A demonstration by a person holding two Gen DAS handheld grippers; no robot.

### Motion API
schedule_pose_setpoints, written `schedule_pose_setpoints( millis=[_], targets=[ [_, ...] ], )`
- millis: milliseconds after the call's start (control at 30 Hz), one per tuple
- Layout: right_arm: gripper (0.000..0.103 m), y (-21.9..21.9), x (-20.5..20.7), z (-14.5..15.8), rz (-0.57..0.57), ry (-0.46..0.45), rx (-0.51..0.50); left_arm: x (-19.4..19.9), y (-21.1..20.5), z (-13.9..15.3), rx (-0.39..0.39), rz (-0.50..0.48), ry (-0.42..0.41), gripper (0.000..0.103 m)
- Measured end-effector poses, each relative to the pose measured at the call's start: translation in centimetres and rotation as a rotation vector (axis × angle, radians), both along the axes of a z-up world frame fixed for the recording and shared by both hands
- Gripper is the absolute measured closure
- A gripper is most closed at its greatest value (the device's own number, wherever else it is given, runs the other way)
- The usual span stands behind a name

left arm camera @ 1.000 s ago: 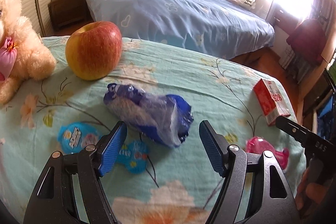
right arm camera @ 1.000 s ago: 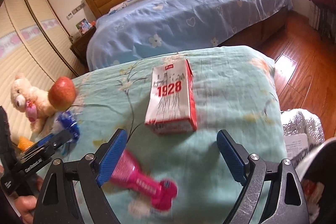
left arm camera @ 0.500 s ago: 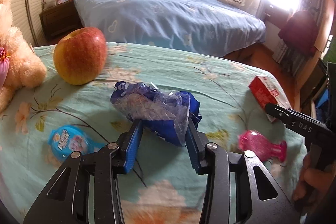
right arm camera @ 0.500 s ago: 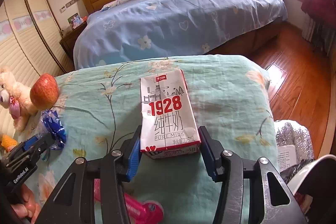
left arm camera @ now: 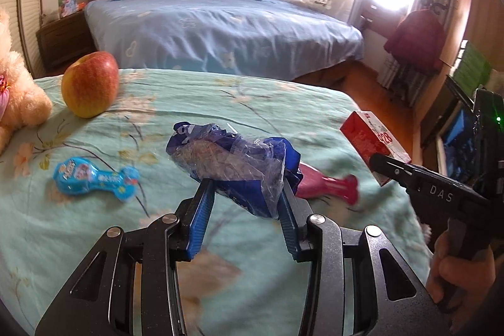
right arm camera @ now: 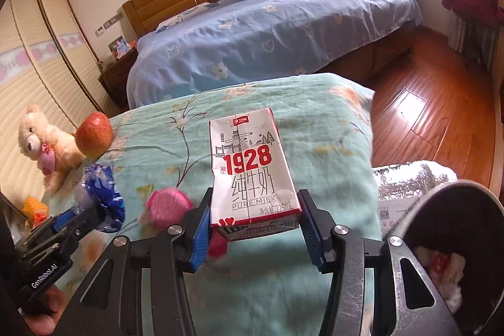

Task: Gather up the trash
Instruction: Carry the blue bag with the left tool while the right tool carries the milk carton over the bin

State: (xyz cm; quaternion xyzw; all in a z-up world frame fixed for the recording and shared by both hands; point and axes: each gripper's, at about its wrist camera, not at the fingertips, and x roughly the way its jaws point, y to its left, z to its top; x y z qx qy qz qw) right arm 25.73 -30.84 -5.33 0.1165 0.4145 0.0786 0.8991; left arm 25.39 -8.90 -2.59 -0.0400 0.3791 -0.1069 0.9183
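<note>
While daylight glared through a bedroom window, the left gripper (left arm camera: pixel 247 194) clamped its ribbed blue fingers (left arm camera: pixel 201 210) on a crumpled wrapper (left arm camera: pixel 236 166) of clear and dark-blue plastic film, which appeared raised above the surface (left arm camera: pixel 267 257), a table-like top draped in soft mint-green cloth printed with branches and blossoms. The right gripper (right arm camera: pixel 253 225) gripped a small rectangular milk carton (right arm camera: pixel 252 175) between its own blue fingers (right arm camera: pixel 310 236), one pad on each long side; the glossy white-and-red cardboard box, printed "1928" and "PURE MILK", sat tilted with its far end lifted, and whether its near end touched the cloth could not be told.

A pink plastic candy packet (left arm camera: pixel 324 181), shaped like a paddle with a narrow handle, lay on the cloth just behind the wrapper, motion-blurred in both views. A matching blue candy packet (left arm camera: pixel 94 180) rested flat to the left. A round red-and-yellow apple (left arm camera: pixel 89 84) stood near the far left edge beside a fluffy cream teddy bear (right arm camera: pixel 41 144). At lower right of the right wrist view, the curved rim of a dark round bin (right arm camera: pixel 453 216) showed, with crumpled white-and-red scraps inside. A bed (right arm camera: pixel 267 30) with a wrinkled blue floral sheet and a wooden headboard filled the background.
</note>
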Motion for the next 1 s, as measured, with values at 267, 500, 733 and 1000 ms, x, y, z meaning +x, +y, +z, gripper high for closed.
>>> schedule_pose_setpoints(
  millis=[267, 500, 733, 1000],
  targets=[
    [0.052, -1.9, -4.0, 0.7, -0.031, -0.012, 0.016, -2.7, -3.5, 0.3, -0.003, -0.078, 0.0, 0.064],
    [0.052, -4.1, -6.9, 0.4, -0.079, -0.005, 0.024, -5.0, -6.4, 0.6, -0.002, -0.145, -0.005, 0.064],
    [0.052, -6.5, -9.8, 0.0, -0.123, 0.002, 0.027, -6.9, -9.0, 0.9, 0.004, -0.208, -0.01, 0.064],
    [0.052, -9.5, -12.4, -0.2, -0.185, 0.005, 0.033, -8.5, -12.1, 1.0, 0.01, -0.274, -0.009, 0.064]
  ],
)
